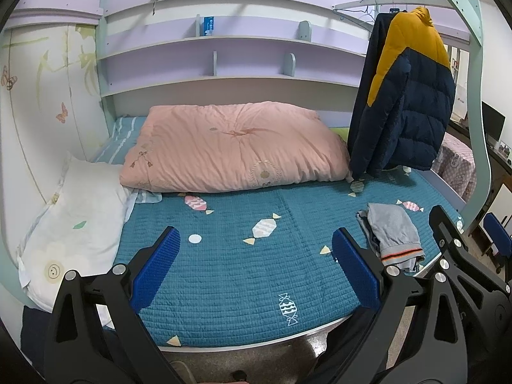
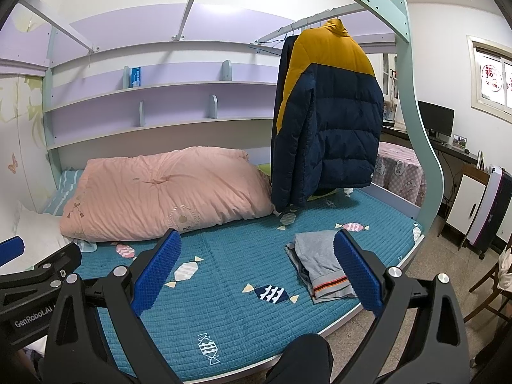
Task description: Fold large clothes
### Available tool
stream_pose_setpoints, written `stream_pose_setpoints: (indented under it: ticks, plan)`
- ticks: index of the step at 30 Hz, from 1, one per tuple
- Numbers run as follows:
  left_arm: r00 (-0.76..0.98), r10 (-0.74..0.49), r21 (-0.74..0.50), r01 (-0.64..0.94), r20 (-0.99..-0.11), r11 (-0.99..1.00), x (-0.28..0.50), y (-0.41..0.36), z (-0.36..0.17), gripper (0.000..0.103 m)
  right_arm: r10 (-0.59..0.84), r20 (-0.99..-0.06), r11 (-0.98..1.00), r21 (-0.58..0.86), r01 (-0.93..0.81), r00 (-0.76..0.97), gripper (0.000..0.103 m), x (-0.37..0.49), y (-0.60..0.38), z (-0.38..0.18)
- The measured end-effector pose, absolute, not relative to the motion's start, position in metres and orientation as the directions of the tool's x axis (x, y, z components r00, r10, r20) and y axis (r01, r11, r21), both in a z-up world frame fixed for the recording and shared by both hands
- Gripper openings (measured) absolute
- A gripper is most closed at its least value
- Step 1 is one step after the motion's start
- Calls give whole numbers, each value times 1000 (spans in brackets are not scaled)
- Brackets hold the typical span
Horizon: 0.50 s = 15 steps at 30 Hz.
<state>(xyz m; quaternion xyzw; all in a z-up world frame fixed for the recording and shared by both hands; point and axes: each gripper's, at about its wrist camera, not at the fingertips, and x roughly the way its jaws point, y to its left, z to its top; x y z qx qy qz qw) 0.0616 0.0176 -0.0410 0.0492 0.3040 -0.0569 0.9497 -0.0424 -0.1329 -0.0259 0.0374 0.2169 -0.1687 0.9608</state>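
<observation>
Ahead of the left gripper (image 1: 256,267), its blue pads spread wide and empty, a navy-and-mustard puffer jacket (image 1: 404,96) hangs far right. Likewise, the right gripper (image 2: 257,270) gapes empty, with the jacket (image 2: 329,118) hanging beyond its right finger.

- Bed (image 1: 224,288), filling the lower centre of the frame, covered by a teal quilted sheet with candy motifs.
- Pink duvet (image 1: 233,147), folded, at centre.
- White pillow (image 1: 76,224), at left edge.
- Grey folded garment (image 1: 393,233), at lower right, near the bed's edge.
- Shelves (image 1: 224,60), upper centre, hold a blue box (image 1: 208,25).
</observation>
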Motion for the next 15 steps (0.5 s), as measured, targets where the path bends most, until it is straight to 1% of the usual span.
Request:
stream_pose_setpoints:
  ticks: [15]
  plan:
    - [807, -77, 57, 136, -586, 989, 58, 17, -41, 96, -302, -433, 941, 7, 339, 849, 93, -44, -131, -25]
